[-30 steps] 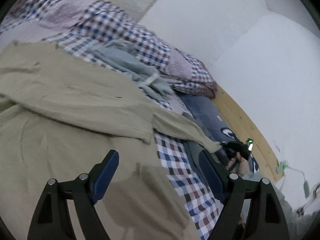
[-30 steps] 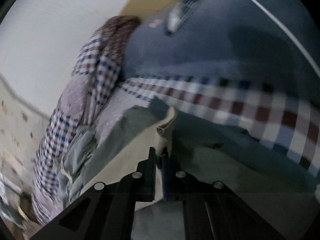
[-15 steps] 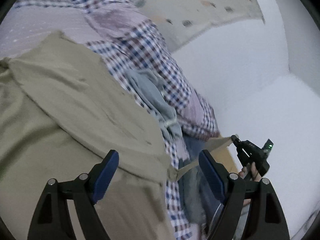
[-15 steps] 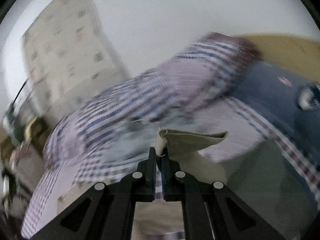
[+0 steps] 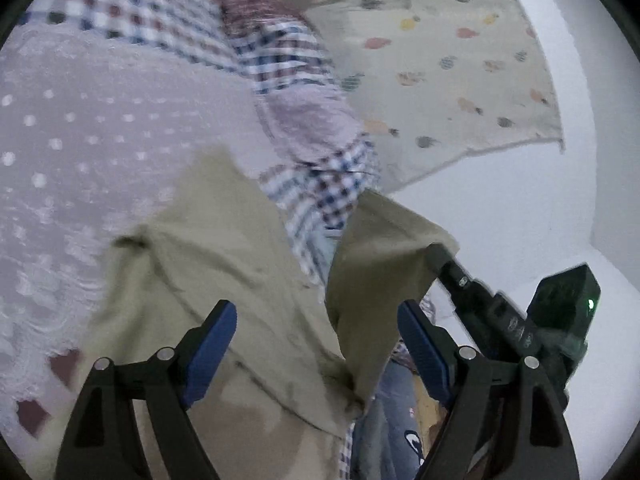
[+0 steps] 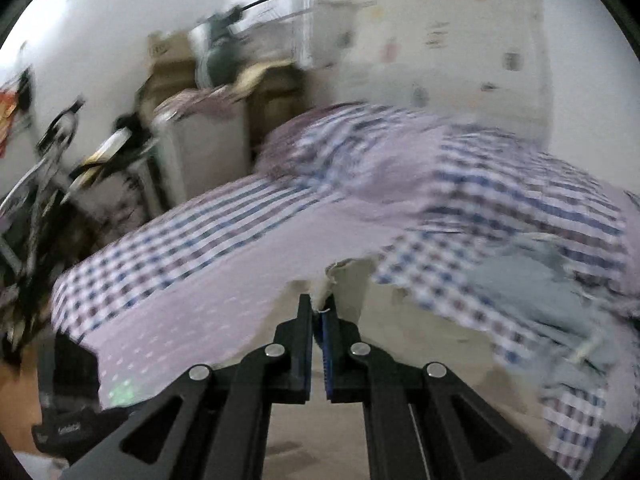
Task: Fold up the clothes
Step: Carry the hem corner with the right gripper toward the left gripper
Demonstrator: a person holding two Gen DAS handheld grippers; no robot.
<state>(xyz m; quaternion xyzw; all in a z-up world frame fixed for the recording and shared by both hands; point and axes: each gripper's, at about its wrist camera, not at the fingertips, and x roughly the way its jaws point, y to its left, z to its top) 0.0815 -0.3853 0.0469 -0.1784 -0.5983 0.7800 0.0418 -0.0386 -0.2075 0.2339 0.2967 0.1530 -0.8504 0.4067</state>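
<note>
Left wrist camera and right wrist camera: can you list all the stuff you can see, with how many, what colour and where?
khaki garment: one, khaki, spread on the bed, one end lifted.
checked quilt: one, blue, red and white checks, bunched along the bed's far side.
dotted bedsheet: one, pale lilac with white dots, under the garment.
grey-blue garment: one, grey-blue, crumpled on the quilt.
dark blue cloth: one, dark blue, at the bed's edge.
curtain: one, cream with coloured spots, on the wall.
wall: white, behind the bed.
cluttered furniture: blurred, beside the bed.
left gripper: black, blue pads, open above the garment.
right gripper: black, shut on the garment's lifted end.
</note>
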